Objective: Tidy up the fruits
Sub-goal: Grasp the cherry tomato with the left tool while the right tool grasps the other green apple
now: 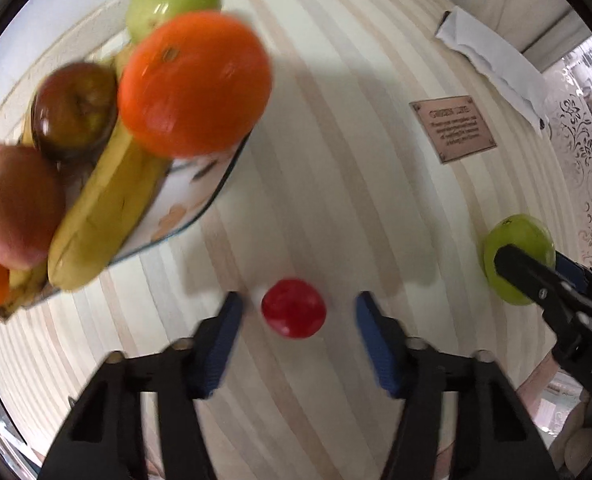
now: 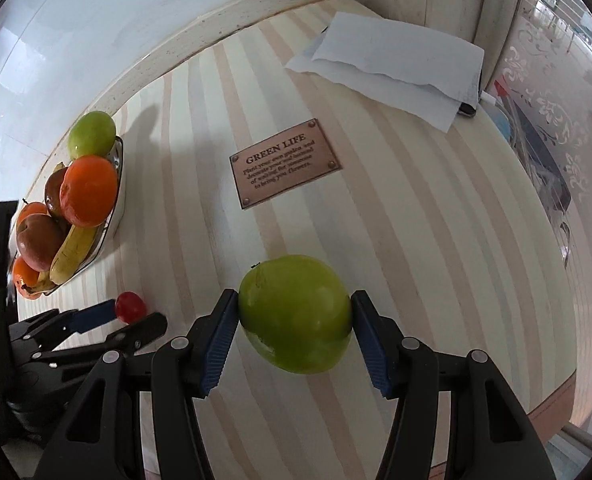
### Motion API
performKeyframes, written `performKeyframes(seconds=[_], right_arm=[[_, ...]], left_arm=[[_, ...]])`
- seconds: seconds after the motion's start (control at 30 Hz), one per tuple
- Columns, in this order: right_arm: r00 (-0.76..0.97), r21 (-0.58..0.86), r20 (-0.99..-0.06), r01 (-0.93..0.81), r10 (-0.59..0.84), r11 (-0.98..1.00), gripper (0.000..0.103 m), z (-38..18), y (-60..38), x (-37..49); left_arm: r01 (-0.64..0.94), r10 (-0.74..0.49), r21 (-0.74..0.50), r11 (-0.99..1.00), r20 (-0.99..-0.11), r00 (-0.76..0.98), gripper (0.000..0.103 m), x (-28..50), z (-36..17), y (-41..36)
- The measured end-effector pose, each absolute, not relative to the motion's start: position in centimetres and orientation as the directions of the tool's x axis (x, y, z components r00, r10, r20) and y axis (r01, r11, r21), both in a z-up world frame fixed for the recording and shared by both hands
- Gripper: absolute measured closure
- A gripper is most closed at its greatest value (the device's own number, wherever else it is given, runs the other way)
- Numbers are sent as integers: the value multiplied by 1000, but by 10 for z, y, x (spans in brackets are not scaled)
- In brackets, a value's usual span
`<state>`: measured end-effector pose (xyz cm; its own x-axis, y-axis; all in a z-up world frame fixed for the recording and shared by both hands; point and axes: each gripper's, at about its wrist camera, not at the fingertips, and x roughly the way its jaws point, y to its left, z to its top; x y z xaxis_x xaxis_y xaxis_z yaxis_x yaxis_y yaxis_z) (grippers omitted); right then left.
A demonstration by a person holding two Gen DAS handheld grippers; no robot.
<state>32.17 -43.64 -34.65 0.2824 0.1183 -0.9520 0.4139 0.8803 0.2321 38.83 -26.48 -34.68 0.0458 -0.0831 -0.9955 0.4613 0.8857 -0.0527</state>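
At the bottom centre of the right wrist view, the right gripper (image 2: 294,334) is clamped on a green apple (image 2: 296,314), its blue pads pressing both sides of the fruit. In the left wrist view, the left gripper (image 1: 297,328) sits at the bottom centre with its jaws apart, a small red fruit (image 1: 294,308) lying between the fingertips but touched by neither. Both fruits are over a pale striped desk (image 1: 335,120). Further out, at the upper left of the left wrist view, a white fruit bowl (image 1: 200,204) is already heaped with an orange (image 1: 194,84), a banana (image 1: 104,216), two reddish apples and another green apple (image 1: 172,0). A small brown plaque (image 2: 284,164) lies mid-desk, and white paper (image 2: 395,64) rests at the upper right. The risk, as it appears, is the crowded pile: adding the green apple on top could dislodge the orange and send it rolling across the desk. The round red fruit may also roll away if one pad touches it first.
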Motion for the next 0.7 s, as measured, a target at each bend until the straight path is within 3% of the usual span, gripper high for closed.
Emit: performKeyframes(seconds=[0.03,0.1,0.33,0.7], right_arm=[[282,231,-952,414,117,881,43,-345,-437,320],[281,224,-953,409,112,885,43,-344,-436,320],[300,241,-945,381,127,892,43,-334,-425,325],[346,352,-905,280,249,893,43,-301,-376,331]], left_arm=[[466,-82,-48,883,-995,52,70,388,-346,-267],[475,-83,-48,879,-995,52,76,388,-344,-269],[437,-129,-91,895,-990,57,76,394,-329,-247],[278,-263,-232,932,-962,79,76,391,-264,-163]])
